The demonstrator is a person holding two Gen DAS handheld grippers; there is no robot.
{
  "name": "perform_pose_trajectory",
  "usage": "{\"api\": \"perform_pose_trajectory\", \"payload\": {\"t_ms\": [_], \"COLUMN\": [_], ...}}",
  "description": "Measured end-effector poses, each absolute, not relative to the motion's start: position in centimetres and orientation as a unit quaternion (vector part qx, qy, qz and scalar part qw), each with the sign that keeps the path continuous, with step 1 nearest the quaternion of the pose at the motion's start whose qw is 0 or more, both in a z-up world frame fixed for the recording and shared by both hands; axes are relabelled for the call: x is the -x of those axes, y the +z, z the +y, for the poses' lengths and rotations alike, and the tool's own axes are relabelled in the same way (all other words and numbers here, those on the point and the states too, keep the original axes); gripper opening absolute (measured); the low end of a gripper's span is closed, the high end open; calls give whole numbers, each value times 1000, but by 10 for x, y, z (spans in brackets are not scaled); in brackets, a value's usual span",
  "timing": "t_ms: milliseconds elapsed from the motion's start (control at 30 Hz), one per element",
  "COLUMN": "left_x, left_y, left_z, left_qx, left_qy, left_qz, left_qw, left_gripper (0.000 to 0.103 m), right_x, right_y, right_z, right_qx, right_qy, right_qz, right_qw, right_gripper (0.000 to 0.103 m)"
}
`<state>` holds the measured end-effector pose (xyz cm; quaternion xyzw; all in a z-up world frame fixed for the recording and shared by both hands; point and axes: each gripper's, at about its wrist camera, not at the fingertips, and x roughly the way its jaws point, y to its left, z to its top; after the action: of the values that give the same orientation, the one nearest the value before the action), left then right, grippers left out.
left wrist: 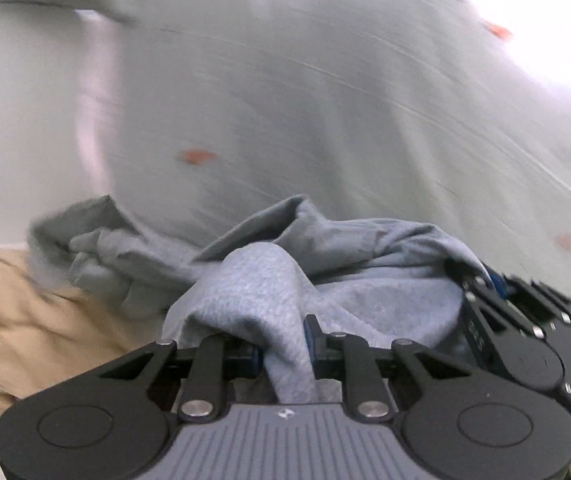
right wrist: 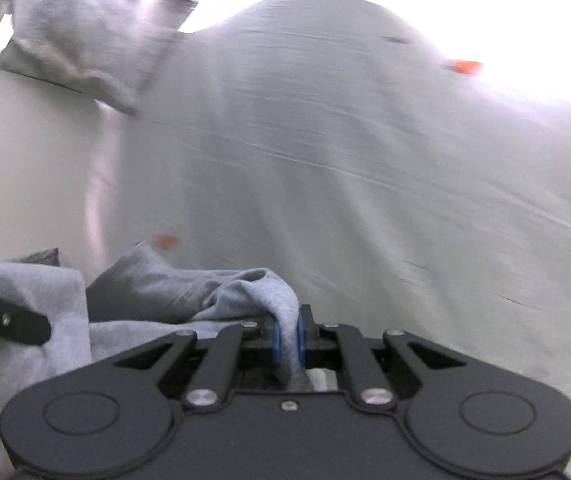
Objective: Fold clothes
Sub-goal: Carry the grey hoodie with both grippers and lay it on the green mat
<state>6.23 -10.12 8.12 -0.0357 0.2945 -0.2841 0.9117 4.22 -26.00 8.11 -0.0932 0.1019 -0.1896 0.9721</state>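
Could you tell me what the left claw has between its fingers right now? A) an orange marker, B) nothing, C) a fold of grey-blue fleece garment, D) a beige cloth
C: the left claw pinches a fold of the grey-blue garment.

Each wrist camera sat just behind its own fingers, looking forward and close over bunched grey cloth (left wrist: 269, 280) toward a blurred pale surface (right wrist: 365, 180) dotted with orange marks, which both views shared.

Looks like a data-collection bench to me, not a home: I see a smooth pale-grey tabletop (right wrist: 365, 168) dotted with small orange tape markers (left wrist: 197, 156), bare whitish wall behind, loose grey and tan garments (left wrist: 25, 320) piled.
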Motion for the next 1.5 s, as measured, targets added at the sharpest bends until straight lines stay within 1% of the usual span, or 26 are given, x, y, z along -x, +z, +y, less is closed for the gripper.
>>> {"api": "perform_pose_trajectory", "payload": {"t_ms": [67,100,133,167,233,267,300,333,367,400,433,467,500,567,667,733,833,867,900,1000,1067,1133,1167,1267,1367,1500], "left_x": [-29,-14,0,16,42,53,66,80,91,101,106,109,108,99,89,83,73,70,67,56,48,40,36,25,19,14], "left_y": [66,52,36,18,-28,-48,-65,-80,-90,-97,-99,-100,-100,-99,-81,-78,-80,-84,-89,-109,-122,-135,-140,-153,-160,-160], "left_z": [-140,-159,-177,-196,-224,-233,-238,-242,-241,-238,-235,-231,-229,-229,-227,-224,-219,-217,-214,-208,-203,-199,-198,-193,-191,-192], "left_qx": [20,15,12,8,3,-3,-16,-33,-46,-58,-62,-62,-60,-55,-57,-59,-65,-70,-75,-90,-94,-95,-95,-97,-91,-85], "left_qy": [-327,-348,-369,-384,-393,-388,-377,-362,-348,-332,-319,-306,-292,-262,-233,-229,-232,-233,-233,-226,-226,-225,-225,-227,-229,-220], "left_qz": [317,338,362,392,466,497,516,529,535,538,541,544,547,553,551,546,542,542,544,560,573,590,598,610,617,620], "left_qw": [890,874,856,836,793,776,769,766,768,772,776,779,782,789,799,803,805,804,803,792,782,770,764,753,747,748], "left_gripper": [23,25,30,30,30,30,30,33,35,42,46,48,50,50,50,53,58,58,59,59,59,59,59,59,59,59], "right_x": [-3,16,32,47,73,83,94,108,121,132,143,153,157,158,148,140,132,127,122,109,103,97,98,112,127,142], "right_y": [72,65,53,39,2,-21,-40,-56,-69,-77,-84,-87,-88,-91,-91,-89,-92,-94,-98,-116,-130,-144,-149,-142,-128,-103], "right_z": [-295,-313,-332,-351,-390,-408,-420,-429,-435,-438,-441,-441,-440,-441,-431,-419,-398,-390,-383,-372,-366,-361,-361,-371,-392,-438], "right_qx": [85,82,81,79,75,68,64,63,60,55,49,39,30,23,17,2,-20,-26,-31,-36,-31,-22,-11,-7,9,-4], "right_qy": [-228,-247,-266,-283,-305,-304,-303,-306,-307,-304,-300,-292,-283,-261,-225,-194,-147,-134,-124,-119,-127,-136,-143,-184,-232,-308], "right_qz": [123,139,163,193,279,333,368,388,404,414,419,419,419,419,415,410,404,405,408,432,452,473,483,471,447,406], "right_qw": [962,955,947,936,907,890,877,867,860,857,856,859,862,870,881,891,903,904,904,893,882,870,864,863,864,860], "right_gripper": [9,9,9,9,13,16,18,20,31,43,45,46,50,54,55,56,72,79,82,83,81,54,33,25,23,22]}}
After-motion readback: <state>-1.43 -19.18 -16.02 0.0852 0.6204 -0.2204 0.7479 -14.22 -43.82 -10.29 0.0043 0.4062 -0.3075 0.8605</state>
